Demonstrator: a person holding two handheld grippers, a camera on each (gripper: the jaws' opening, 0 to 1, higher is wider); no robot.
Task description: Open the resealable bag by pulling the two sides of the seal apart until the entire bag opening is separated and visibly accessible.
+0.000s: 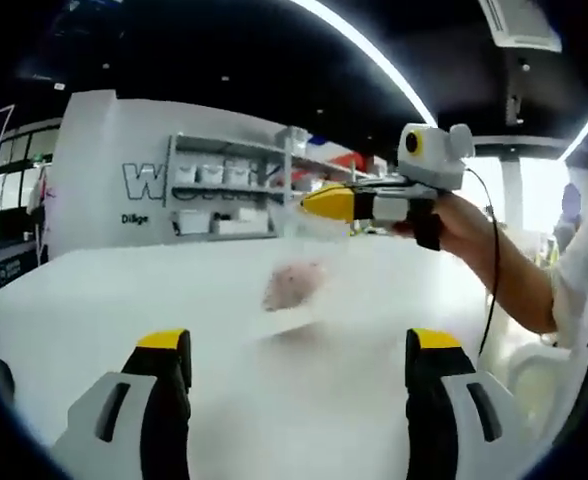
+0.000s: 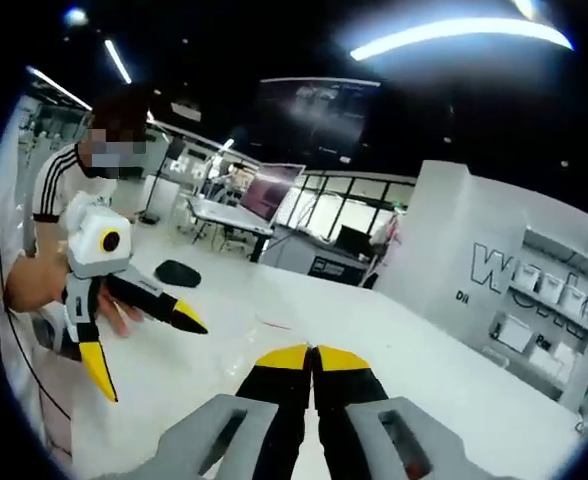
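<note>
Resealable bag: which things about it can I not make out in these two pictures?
- Left gripper view: the resealable bag is blurred by motion, so its seal cannot be read as open or closed.
- Left gripper view: the pink contents are too blurred to identify.
- Left gripper view: blur hides whether the shut right tongs pinch the bag's top edge.

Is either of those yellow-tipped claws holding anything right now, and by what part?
The right gripper pinches the top edge of a clear resealable bag, which hangs above the white table. The left gripper is open and holds nothing.
</note>
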